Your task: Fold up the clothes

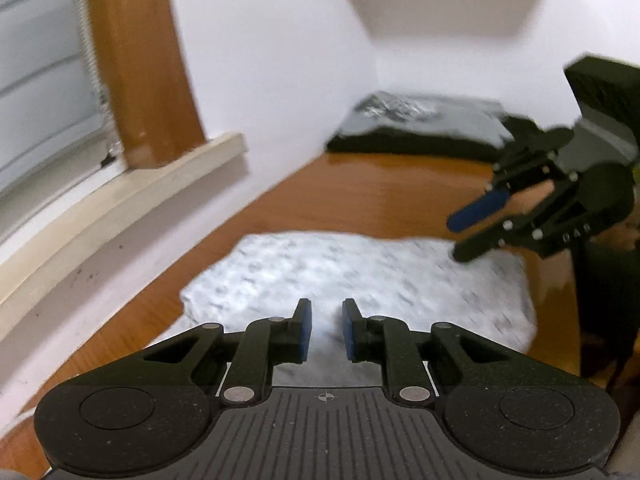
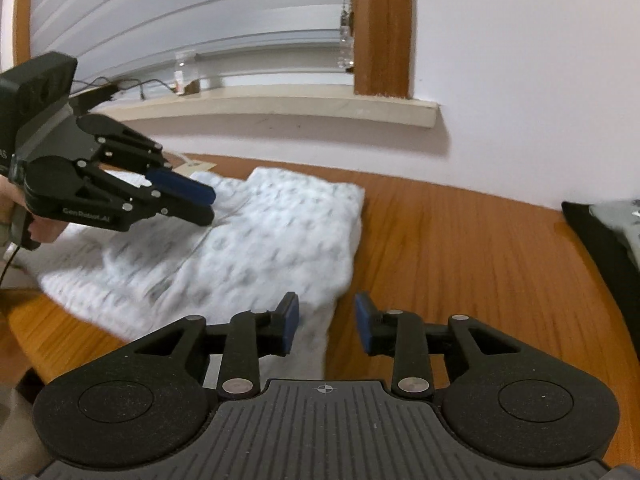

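A white wall (image 2: 520, 60) fills the view from 12 to 3 o'clock. At 11 o'clock a window with pale horizontal blinds (image 2: 180, 8) sits in an orange-brown wooden frame (image 2: 382, 28), a cream sill (image 2: 280, 106) beneath it. A glossy wooden table (image 2: 460, 248) spreads below, daylight soft on it.

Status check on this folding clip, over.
Left claw and right claw open, empty. White patterned cloth folded on wooden table. Nothing in the way.
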The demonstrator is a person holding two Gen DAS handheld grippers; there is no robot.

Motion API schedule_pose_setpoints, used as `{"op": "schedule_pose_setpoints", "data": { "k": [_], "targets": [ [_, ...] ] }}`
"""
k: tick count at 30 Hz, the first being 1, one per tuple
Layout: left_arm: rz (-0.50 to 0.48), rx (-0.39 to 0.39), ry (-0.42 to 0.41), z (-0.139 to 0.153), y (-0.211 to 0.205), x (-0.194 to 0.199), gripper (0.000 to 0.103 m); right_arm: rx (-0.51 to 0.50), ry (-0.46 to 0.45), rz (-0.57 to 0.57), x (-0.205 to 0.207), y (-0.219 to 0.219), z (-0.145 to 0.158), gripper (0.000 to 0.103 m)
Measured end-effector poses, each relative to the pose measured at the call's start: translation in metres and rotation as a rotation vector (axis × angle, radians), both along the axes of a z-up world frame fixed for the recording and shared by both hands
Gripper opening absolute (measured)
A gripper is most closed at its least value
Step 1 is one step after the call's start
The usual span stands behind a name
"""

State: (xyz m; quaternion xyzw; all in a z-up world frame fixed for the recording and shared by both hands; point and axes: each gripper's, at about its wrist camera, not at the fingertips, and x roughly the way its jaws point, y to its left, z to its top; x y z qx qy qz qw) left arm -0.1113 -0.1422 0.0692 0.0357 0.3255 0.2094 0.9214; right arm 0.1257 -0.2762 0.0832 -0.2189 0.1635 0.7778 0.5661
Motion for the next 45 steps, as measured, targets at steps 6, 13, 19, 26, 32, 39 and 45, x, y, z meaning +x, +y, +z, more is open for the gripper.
{"op": "schedule_pose_setpoints", "data": {
  "k": [6,13,19,26,32,39,45],
  "targets": [
    [-0.057,0.094,0.099,-0.006,-0.041,0.000,0.031,0.024,0.009,-0.005,-0.007,-0.029,-0.009,0.033],
    [-0.114,0.239,0.233,-0.020,-0.066,0.012,0.037,0.048,0.021,-0.015,-0.012,-0.045,-0.010,0.034],
    [-0.137,0.239,0.218,-0.012,-0.070,0.005,0.048,0.058,-0.007,-0.016,-0.018,-0.048,-0.013,0.037],
    [-0.189,0.259,0.267,-0.023,-0.075,0.019,0.050,0.060,-0.005,-0.015,-0.022,-0.049,-0.017,0.041],
    [-0.212,0.272,0.274,-0.029,-0.072,0.029,0.051,0.066,-0.010,-0.010,-0.024,-0.054,-0.015,0.041],
    [-0.175,0.268,0.179,-0.020,-0.067,0.030,0.011,0.071,0.003,0.003,-0.023,-0.060,-0.014,0.040],
    [-0.115,0.247,0.094,0.000,-0.057,0.025,0.010,0.060,0.049,0.088,-0.029,-0.061,-0.008,0.019]
  ]
}}
